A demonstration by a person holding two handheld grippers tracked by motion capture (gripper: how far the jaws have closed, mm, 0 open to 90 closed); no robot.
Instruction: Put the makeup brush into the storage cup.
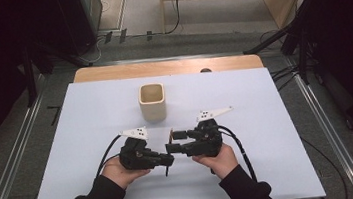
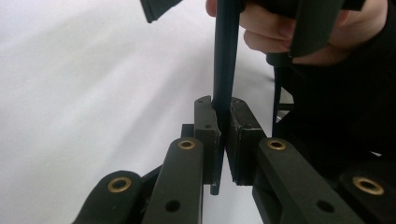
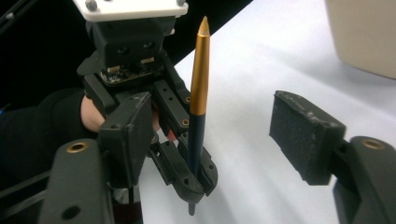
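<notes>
A pen with a dark barrel and a tapered gold upper end stands upright, with my left gripper shut on its barrel. In the high view both grippers meet near the table's front middle, the left gripper facing the right gripper. My right gripper is open. Its pads stand wide on either side of the pen's upper part and do not touch it. A person's hand holds each gripper.
A beige, square-mouthed cup stands upright on the white table sheet, just beyond the grippers; its wall shows in the right gripper view. Cables trail back from both grippers toward the person.
</notes>
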